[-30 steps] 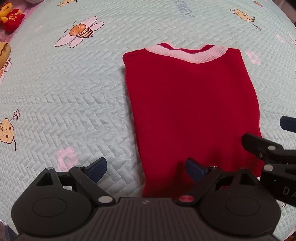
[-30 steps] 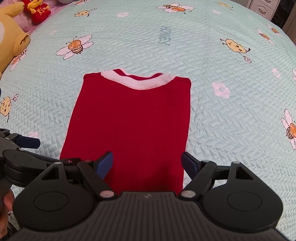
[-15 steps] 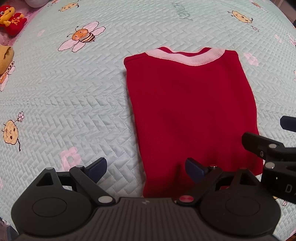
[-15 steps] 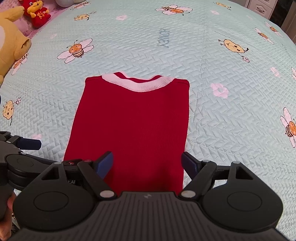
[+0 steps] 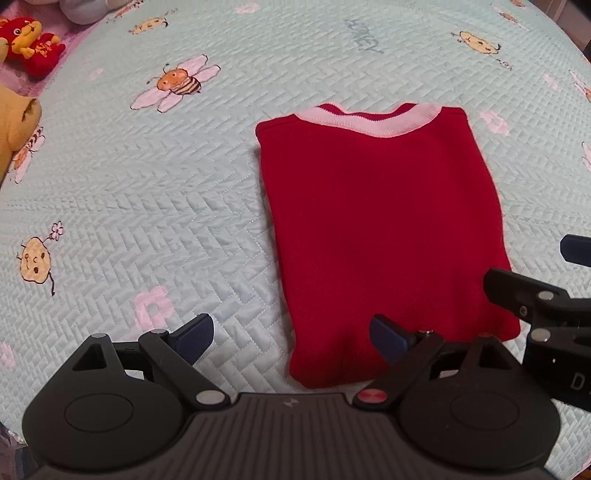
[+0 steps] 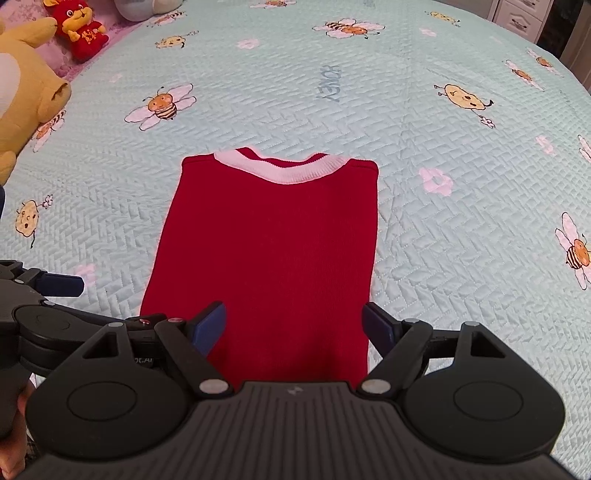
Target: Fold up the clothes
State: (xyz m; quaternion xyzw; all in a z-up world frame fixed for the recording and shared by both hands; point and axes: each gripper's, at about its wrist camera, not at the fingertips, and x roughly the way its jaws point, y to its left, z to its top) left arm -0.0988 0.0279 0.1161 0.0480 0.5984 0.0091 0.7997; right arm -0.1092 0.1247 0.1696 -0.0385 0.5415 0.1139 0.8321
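Observation:
A red knit garment with a white collar lies flat on the bed, folded into a narrow rectangle, collar at the far end. My left gripper hangs open above its near left corner, nothing between the blue pads. My right gripper is open too, above the near edge of the garment, not touching it. Each gripper shows at the side of the other's view: the right one at the right edge of the left wrist view, the left one at the left edge of the right wrist view.
The bed wears a pale green quilted cover printed with bees and flowers. A yellow plush toy and a red plush toy sit at the far left. White drawers stand past the far right corner.
Both grippers have drawn up and back a little from the garment, which now looks smaller and farther. More of its near edge shows. The garment itself has not moved.

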